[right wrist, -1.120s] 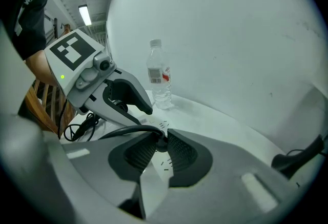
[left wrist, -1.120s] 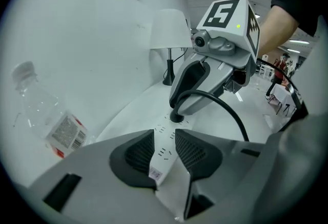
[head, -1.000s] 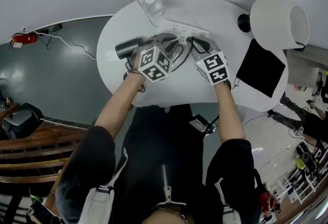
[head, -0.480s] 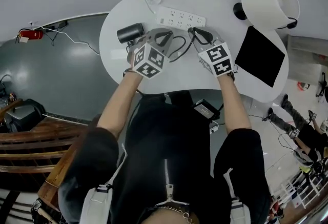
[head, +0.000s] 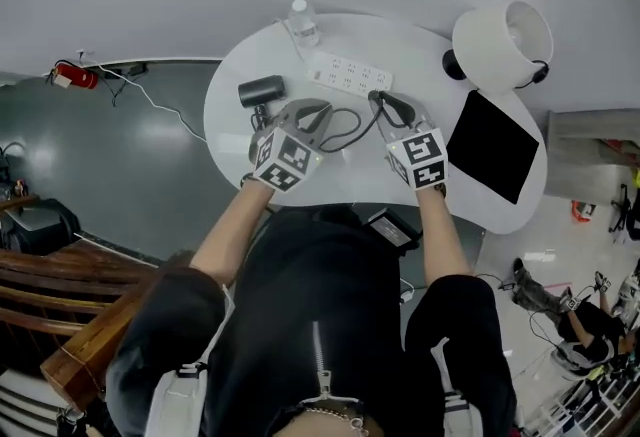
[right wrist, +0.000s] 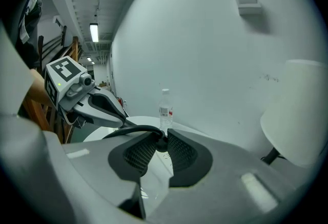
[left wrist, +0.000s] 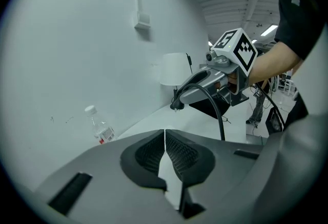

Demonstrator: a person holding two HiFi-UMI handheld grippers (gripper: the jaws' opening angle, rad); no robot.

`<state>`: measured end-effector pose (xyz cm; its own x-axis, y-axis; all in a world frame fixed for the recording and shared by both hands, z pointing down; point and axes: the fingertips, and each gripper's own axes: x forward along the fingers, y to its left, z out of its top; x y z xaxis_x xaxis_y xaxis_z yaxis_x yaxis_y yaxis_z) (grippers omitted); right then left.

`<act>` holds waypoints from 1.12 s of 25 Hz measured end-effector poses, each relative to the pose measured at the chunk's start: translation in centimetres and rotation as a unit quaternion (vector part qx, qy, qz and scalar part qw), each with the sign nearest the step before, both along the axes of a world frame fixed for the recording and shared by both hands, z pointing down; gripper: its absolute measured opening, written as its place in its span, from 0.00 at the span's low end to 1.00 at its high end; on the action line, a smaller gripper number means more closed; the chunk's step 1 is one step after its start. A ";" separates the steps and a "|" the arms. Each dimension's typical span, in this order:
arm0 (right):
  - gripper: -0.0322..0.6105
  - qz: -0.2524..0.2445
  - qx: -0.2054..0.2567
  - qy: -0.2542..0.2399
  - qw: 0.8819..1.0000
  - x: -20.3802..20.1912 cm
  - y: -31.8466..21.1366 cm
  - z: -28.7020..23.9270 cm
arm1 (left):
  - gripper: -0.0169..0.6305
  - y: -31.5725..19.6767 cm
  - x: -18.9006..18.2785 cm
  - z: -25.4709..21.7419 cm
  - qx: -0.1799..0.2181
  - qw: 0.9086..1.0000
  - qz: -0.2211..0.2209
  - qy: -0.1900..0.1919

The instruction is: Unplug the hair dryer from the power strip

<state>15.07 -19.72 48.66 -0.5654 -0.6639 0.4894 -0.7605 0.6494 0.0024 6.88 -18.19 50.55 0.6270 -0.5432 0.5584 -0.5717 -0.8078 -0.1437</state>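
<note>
The white power strip lies at the back of the round white table. The black hair dryer lies to its left, and its black cord loops across the table to my right gripper. That gripper is shut on the cord's plug end, held in the air clear of the strip. From the left gripper view the right gripper shows with the cord hanging from its tip. My left gripper is shut on nothing, right of the dryer.
A clear water bottle stands at the table's back edge. A white lamp stands at the back right, with a black flat pad in front of it. A wall rises close behind the table.
Both grippers have risen from the table and come back toward me, the right one bringing the plug end and cord along. The hair dryer and power strip have stayed put.
</note>
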 end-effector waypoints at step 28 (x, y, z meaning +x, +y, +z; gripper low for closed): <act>0.15 0.012 0.089 -0.016 0.996 1.8 2.6 -7.4 | 0.05 0.9 -0.1 -3.9 0.023 0.998 -0.030 0.047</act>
